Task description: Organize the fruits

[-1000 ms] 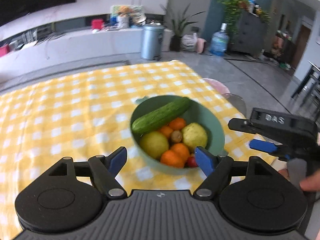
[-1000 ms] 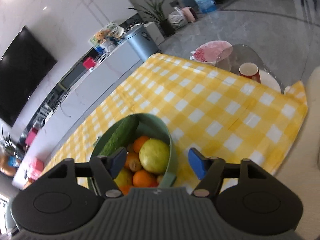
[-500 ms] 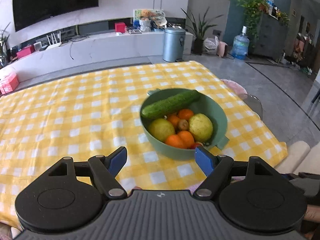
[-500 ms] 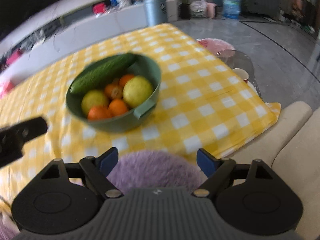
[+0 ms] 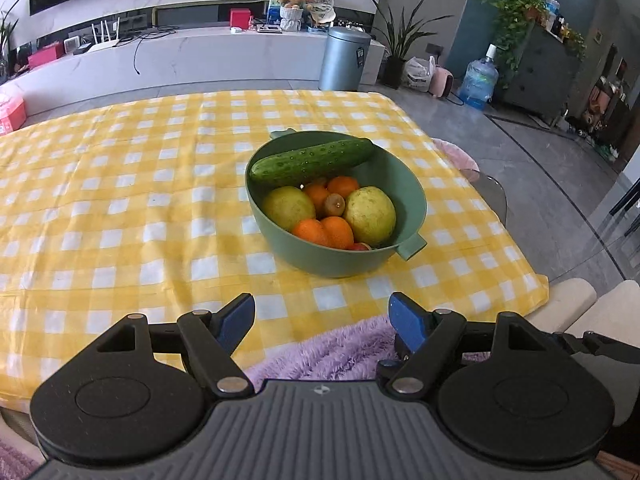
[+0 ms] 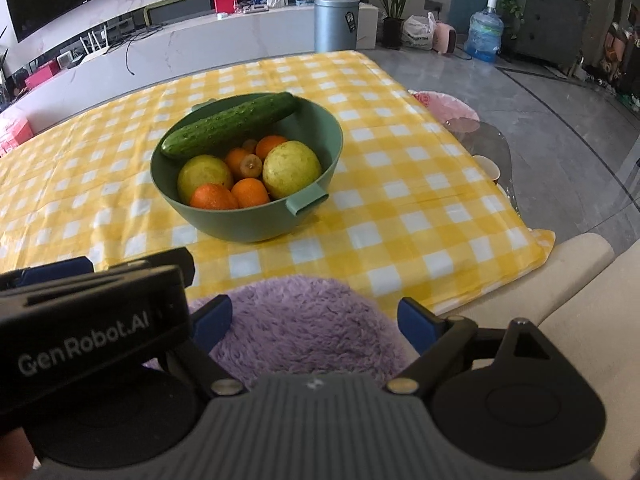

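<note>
Yellow-checked worktop [image 5: 120, 208] ahead of both grippers, well short of them: green bowl [image 5: 340, 256] with cucumber [image 5: 312, 160] across its far rim, oranges [image 5: 324, 232] and yellow-green fruits [image 5: 370, 214] inside. Left gripper [image 5: 322, 316] spread wide, nothing between its pads. Right gripper [image 6: 312, 322] likewise spread after just opening, empty, over purple fuzzy fabric [image 6: 304, 328].

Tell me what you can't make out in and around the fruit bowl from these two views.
- Red fruit, left wrist view: mostly buried under the oranges; kind unclear. Right wrist view hides it.
- Bowl bottom: covered by fruit in both views.
- Cucumber underside: unseen.
- Cup, right wrist view: partly cut off by the tablecloth edge.
</note>
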`<act>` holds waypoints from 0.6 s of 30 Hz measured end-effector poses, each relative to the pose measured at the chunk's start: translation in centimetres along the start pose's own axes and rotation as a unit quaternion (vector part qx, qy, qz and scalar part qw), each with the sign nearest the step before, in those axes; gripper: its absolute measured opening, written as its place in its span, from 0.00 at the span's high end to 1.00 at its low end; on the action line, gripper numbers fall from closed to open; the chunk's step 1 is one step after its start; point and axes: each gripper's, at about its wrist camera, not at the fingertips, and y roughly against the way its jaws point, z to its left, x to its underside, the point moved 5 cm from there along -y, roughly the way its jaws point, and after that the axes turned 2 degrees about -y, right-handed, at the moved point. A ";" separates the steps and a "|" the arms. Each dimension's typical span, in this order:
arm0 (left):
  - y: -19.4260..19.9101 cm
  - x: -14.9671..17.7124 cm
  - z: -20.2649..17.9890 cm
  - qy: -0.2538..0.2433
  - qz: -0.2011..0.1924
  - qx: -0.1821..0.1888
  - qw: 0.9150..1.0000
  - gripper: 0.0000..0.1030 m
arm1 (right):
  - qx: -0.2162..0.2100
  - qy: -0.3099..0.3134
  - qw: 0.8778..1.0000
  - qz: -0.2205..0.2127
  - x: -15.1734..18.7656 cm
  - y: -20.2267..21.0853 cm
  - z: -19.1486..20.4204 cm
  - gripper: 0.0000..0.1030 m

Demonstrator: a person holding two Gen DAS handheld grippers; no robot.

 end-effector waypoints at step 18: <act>-1.2 -5.6 -0.2 -0.001 0.051 -0.022 0.998 0.13 | 0.018 0.018 1.000 0.015 -5.6 0.6 1.0 0.19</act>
